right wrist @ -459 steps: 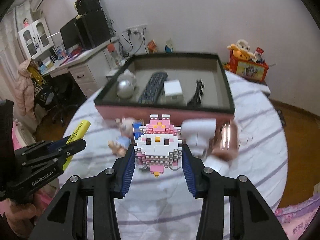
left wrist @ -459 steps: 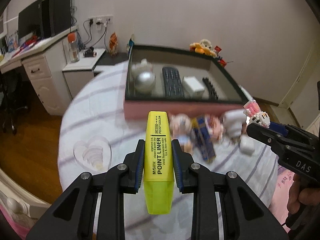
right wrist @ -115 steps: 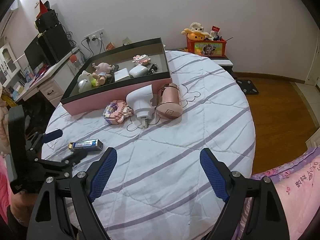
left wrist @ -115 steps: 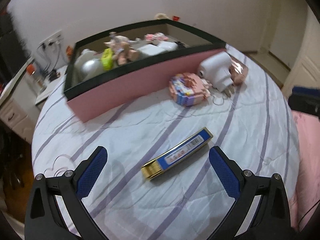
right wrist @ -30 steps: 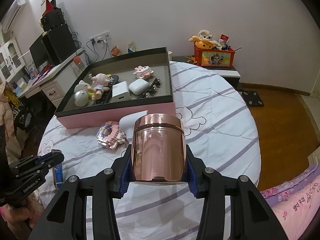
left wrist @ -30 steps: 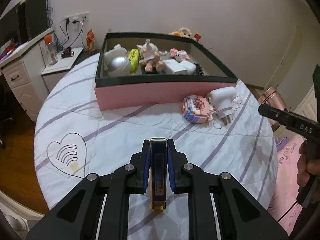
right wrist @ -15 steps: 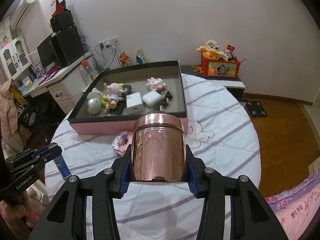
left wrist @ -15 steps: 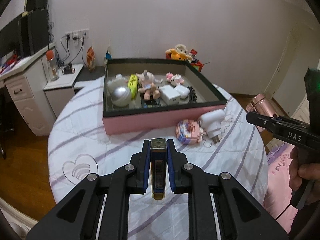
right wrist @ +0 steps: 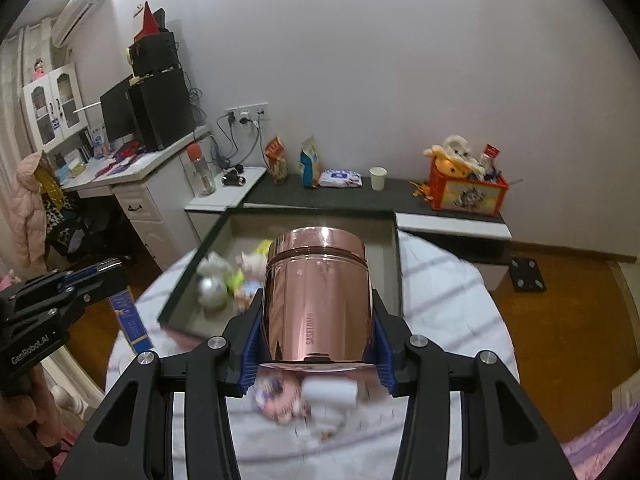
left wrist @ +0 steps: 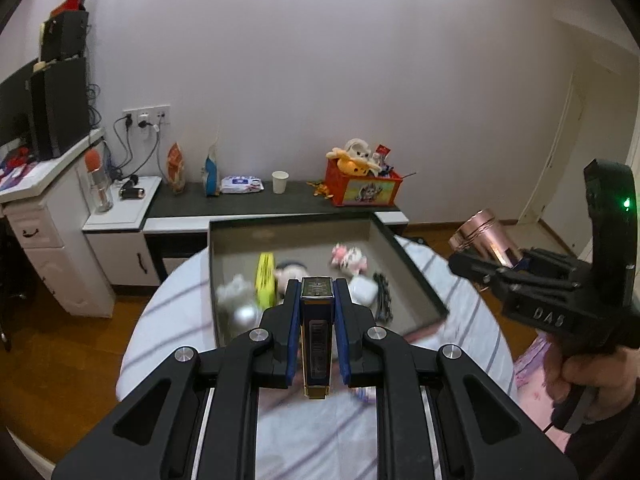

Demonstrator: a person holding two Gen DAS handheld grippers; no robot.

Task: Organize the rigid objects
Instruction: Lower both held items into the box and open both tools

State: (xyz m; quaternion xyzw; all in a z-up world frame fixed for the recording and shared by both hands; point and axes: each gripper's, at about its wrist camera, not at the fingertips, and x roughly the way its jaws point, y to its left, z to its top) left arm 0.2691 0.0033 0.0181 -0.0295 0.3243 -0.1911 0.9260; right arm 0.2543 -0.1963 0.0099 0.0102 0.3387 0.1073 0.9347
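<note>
both loads are up in the air over the striped surface (left wrist: 472, 312) now. the left hand-held gripper (left wrist: 317, 312) is pinching a slim blue and gold box (left wrist: 316, 344) edge-on, pads pressed tight on its narrow sides. the right hand-held gripper (right wrist: 316, 320) is clamped round a shiny rose-gold canister (right wrist: 318, 296), jaws part spread to fit its width. ahead sits the open tray (left wrist: 416, 276), already crowded with a yellow highlighter (left wrist: 265, 280), a silver ball (left wrist: 245, 314), a pink toy (left wrist: 348, 258) and a white case (left wrist: 363, 290).

the worry here: that canister is smooth and rounded, gripped low on its body, so a quick tilt could let it slide out and roll. the box is held by a thin edge and may twist. free floor in the tray looks scarce, so either piece could land on a toy and tip. the two hand-held grippers are near each other, and converging on the tray risks a knock.
</note>
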